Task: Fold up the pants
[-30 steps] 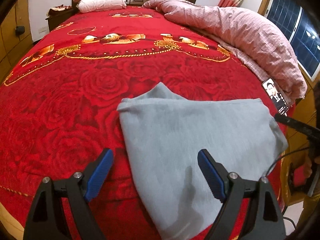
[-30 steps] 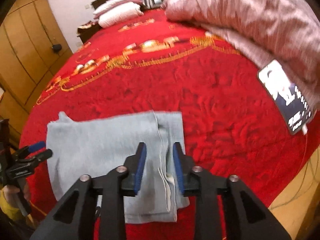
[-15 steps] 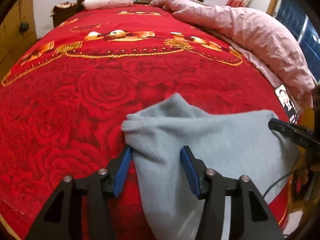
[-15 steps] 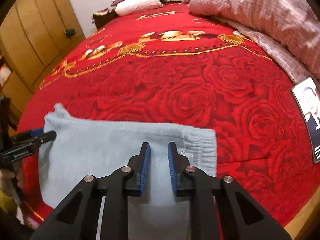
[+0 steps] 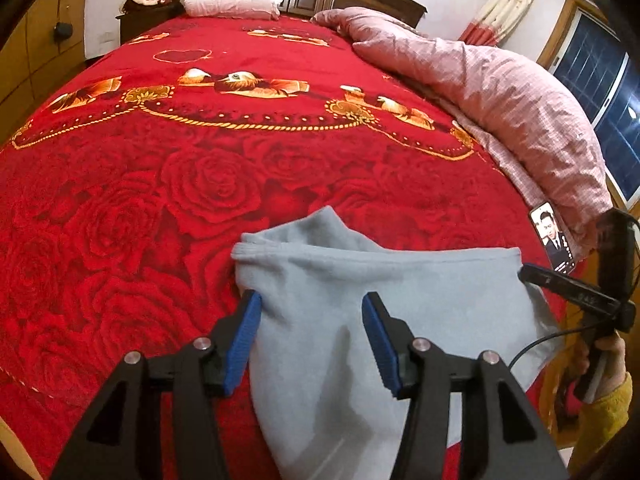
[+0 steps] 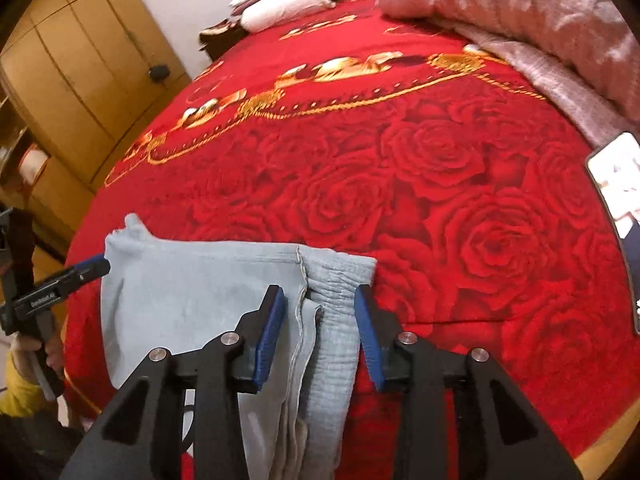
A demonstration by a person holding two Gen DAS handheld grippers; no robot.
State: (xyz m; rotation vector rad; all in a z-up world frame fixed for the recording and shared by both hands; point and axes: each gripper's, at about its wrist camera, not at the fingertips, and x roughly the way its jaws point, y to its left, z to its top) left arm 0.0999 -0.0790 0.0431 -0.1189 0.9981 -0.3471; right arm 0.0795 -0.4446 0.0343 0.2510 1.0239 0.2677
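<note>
near the foot edge of the red rose-pattern blanket point(image 5: 168, 184) sit the folded light grey fleece pants point(image 5: 360, 320), already down to a squat rectangle, part of it hanging over the bed's edge toward the person. looks like the fold is mostly done and it's the tidy-up or last-fold stage, though that's a guess from how the cloth lies.

the left gripper point(image 5: 311, 340) has its blue pads spread apart over the left end of the cloth, nothing pinched. the right gripper point(image 6: 320, 332) is also spread, straddling the waistband end without clamping it.

next move probably calls for both sets of pads to close on a matching edge at each end and carry it over evenly, so the layers don't slide apart.

view differences: the right wrist camera shows the ribbed elastic waistband point(image 6: 340, 280) and stacked layer edges, which the left one doesn't. the left wrist camera shows the little poked-out corner at the far edge much better, plus the pink quilted duvet point(image 5: 500, 96) and a lit-up black phone point(image 5: 554, 240) beside it.
</note>
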